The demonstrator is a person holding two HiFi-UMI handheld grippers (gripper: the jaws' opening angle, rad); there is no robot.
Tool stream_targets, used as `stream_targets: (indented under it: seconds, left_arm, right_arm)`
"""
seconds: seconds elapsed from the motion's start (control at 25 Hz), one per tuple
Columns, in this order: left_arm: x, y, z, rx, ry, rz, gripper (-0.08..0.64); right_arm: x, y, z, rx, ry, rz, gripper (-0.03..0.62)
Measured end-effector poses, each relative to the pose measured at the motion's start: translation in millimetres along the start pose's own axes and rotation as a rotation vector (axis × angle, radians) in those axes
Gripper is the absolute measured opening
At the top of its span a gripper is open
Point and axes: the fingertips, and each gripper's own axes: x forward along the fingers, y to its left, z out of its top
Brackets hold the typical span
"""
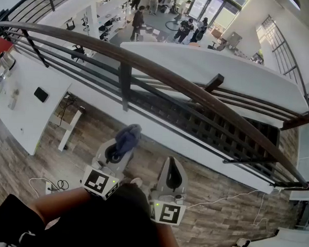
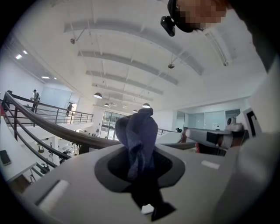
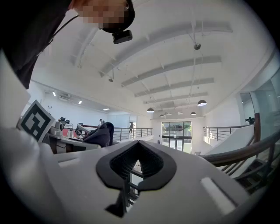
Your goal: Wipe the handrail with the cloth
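**Left gripper.** In the head view the left gripper (image 1: 122,146) sits at 7 o'clock from the frame centre and points toward 1 o'clock. Its jaws are clamped on a crumpled dark blue-grey fabric cloth (image 1: 128,136). In the left gripper view the cloth (image 2: 139,139) fills the gap between the jaws and bunches upward beyond the tips, its top fold at 12 o'clock.

**Right gripper.** The right gripper (image 1: 172,165) sits at 5 o'clock from the frame centre, just beside the left unit, and points toward 12 o'clock. In the right gripper view its jaws (image 3: 136,151) are fully together with nothing between them — the unit is empty. The cloth (image 3: 99,134) shows in that view at 9 o'clock, to the left of the jaws.

**Handrail.** The long curved dark brown wooden handrail (image 1: 146,62) arcs across the head view from 10 o'clock to 4 o'clock, above thinner dark metal rails (image 1: 160,95) and dark posts (image 1: 125,79). The cloth is apart from the handrail, on the near side of it, over the wood-plank floor (image 1: 228,186). In the left gripper view the handrail (image 2: 61,131) runs at 9 o'clock behind the cloth; in the right gripper view it (image 3: 245,153) passes at 3 o'clock.

**Surroundings.** Beyond the railing, a lower level holds white desks (image 1: 23,111) and standing people (image 1: 190,29).
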Motion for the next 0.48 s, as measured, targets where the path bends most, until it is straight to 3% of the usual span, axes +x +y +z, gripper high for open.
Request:
stream_targets:
  seconds: [0.48]
  left_arm:
    - [-1, -15, 3, 0.039, -0.009, 0.014, 0.075]
  right_arm:
    - [-14, -16, -4, -0.011, -0.001, 0.007, 0.002]
